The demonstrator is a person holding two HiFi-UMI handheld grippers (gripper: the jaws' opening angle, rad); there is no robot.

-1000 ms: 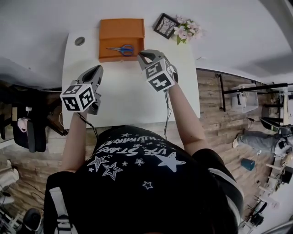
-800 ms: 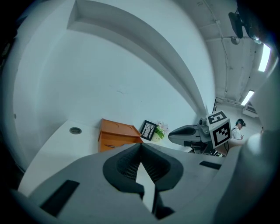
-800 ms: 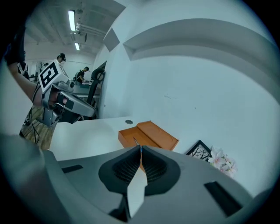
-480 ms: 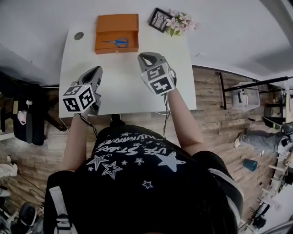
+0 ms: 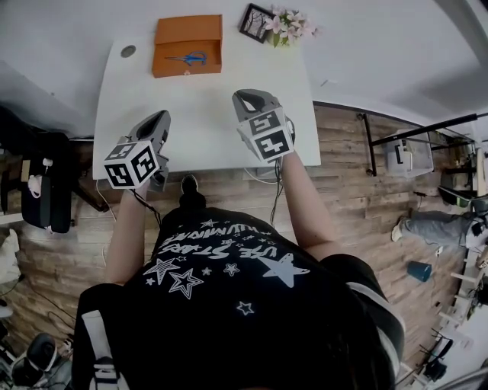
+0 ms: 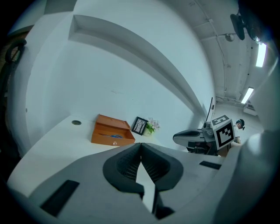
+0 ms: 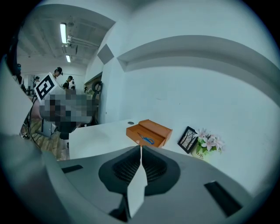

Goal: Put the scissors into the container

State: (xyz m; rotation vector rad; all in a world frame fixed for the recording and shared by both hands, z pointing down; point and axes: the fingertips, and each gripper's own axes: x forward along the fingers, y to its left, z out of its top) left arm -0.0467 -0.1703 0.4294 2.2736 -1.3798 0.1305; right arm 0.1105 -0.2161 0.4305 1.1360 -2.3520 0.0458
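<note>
The scissors (image 5: pixel 188 58), with blue handles, are lying flat inside the container (image 5: pixel 168 47), an orange box standing with its lid folded back. The right gripper view is showing the scissors (image 7: pixel 145 139) resting on the container's (image 7: pixel 156 129) floor. In the left gripper view only a small blue trace of them (image 6: pixel 115 136) is showing above the front wall of the container (image 6: pixel 109 139).

The container is sitting at the far end of the white table (image 5: pixel 206 114), beside a round grommet (image 5: pixel 128 51) on its left. A black picture frame (image 5: pixel 254 21) and a small pot of pink flowers (image 5: pixel 288 25) are standing just to its right.

The left gripper (image 5: pixel 158 120) is hovering over the table's near left part, well apart from the container. Its own view is showing the jaws meeting at the tips (image 6: pixel 141 148) and gripping nothing.

The right gripper (image 5: pixel 245 97) is hovering over the table's near right part, also well apart from the container. Its jaws are closing tip to tip (image 7: pixel 141 153), and nothing is lying between them.
</note>
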